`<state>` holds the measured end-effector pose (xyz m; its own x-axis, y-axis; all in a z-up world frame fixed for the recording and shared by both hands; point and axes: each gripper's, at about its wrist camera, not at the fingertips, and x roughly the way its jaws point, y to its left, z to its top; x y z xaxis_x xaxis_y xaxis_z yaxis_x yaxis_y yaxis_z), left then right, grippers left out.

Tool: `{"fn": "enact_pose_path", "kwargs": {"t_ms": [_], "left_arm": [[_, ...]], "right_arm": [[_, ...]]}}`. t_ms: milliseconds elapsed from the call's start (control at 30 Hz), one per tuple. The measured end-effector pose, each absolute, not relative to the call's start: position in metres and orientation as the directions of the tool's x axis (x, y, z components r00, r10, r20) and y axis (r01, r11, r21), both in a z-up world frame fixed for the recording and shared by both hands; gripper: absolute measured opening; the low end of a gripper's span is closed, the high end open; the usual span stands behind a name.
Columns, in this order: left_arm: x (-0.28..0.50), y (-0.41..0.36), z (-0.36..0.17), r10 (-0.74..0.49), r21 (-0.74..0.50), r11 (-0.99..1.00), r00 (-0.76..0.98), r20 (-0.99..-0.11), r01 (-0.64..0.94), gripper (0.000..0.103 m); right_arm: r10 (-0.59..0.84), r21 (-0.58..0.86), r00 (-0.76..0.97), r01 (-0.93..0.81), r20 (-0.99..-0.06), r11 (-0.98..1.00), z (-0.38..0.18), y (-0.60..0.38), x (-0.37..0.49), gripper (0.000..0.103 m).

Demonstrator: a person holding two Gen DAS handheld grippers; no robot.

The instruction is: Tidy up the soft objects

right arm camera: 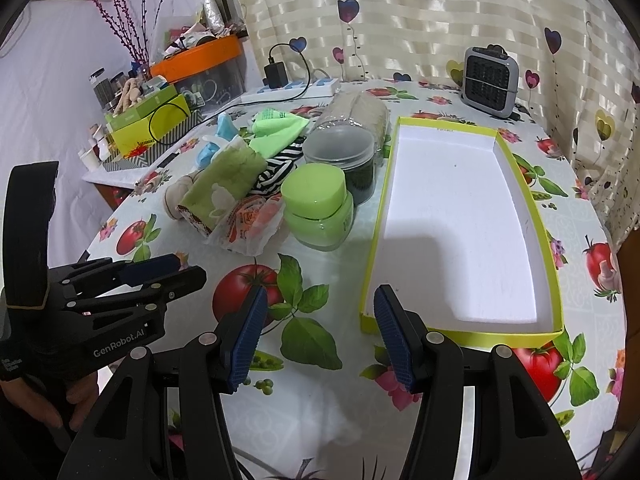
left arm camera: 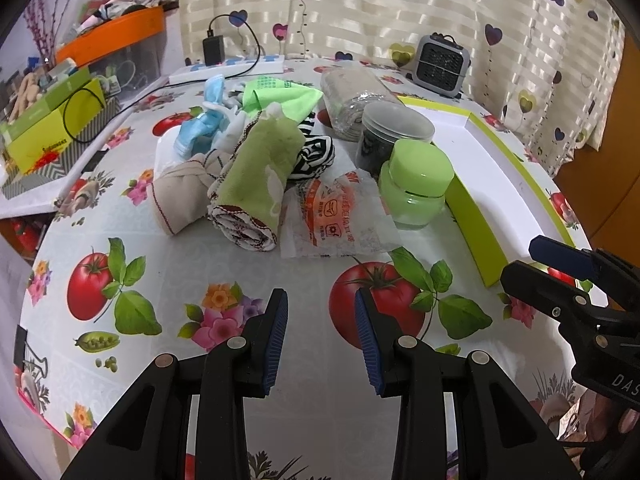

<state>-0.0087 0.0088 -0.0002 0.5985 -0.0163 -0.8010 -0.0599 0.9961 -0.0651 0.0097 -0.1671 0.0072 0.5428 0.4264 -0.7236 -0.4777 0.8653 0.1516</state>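
Note:
A pile of soft things lies mid-table: a rolled green towel, a beige cloth roll, a blue face mask, a bright green cloth, a black-and-white striped cloth and a white packet with orange print. An empty white box with yellow-green rim lies to the right. My left gripper is open and empty, short of the pile. My right gripper is open and empty at the box's near left corner.
A green-lidded jar and a dark jar with clear lid stand between pile and box. A wrapped roll lies behind. A small grey heater, power strip and cluttered side shelf border the table.

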Motion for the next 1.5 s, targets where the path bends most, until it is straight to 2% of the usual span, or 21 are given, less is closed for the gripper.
{"fn": "enact_pose_path", "kwargs": {"t_ms": [733, 1500], "left_arm": [[-0.007, 0.013, -0.002, -0.015, -0.068, 0.996, 0.603, -0.797, -0.066, 0.033], [0.012, 0.075, 0.012, -0.070, -0.180, 0.978, 0.647, -0.759, -0.105, 0.033]], "right_arm": [[0.451, 0.153, 0.549, -0.502, -0.704, 0.851, 0.010, -0.161, 0.008, 0.056], [0.526, 0.185, 0.459, -0.601, -0.716, 0.777, 0.004, -0.119, 0.020, 0.056]]}}
